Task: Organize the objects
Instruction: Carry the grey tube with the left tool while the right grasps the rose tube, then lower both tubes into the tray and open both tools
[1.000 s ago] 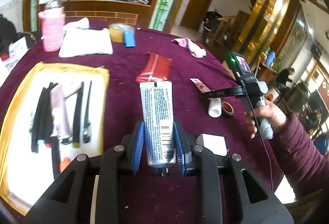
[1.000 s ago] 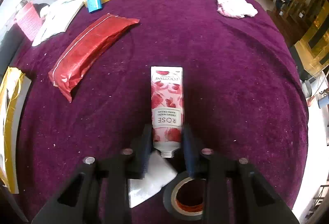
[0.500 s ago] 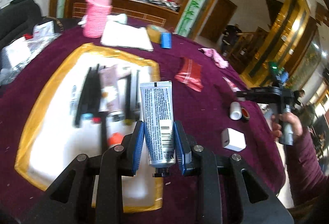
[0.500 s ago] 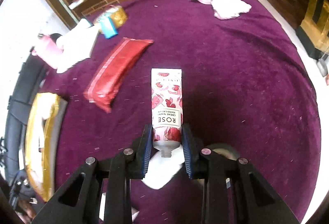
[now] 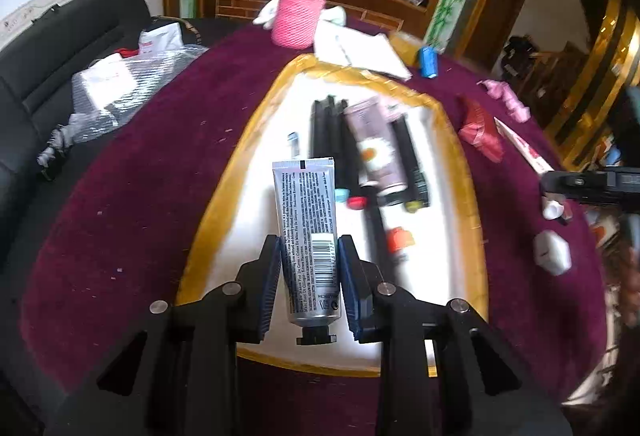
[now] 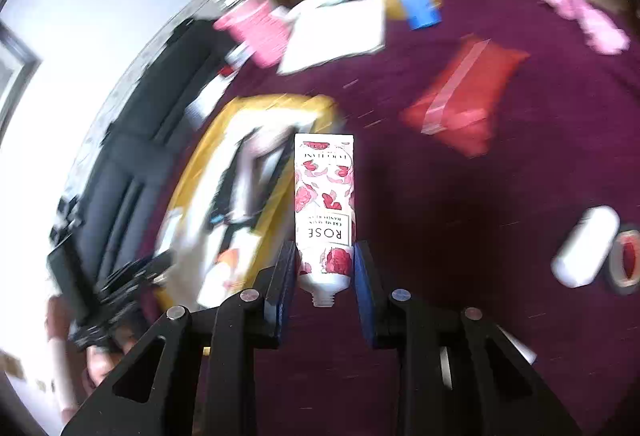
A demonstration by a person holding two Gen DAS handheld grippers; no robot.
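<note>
Two light, soft tubes are each clamped near the cap end: the left gripper holds the silver tube at frame centre over the tray, and the right gripper holds the rose tube centre frame above the counter.

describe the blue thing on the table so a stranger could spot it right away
Start at the purple round table and go to its far side, past the gold-rimmed tray. The blue roll lies just beyond the white cloth, the only bright blue item there.
</note>
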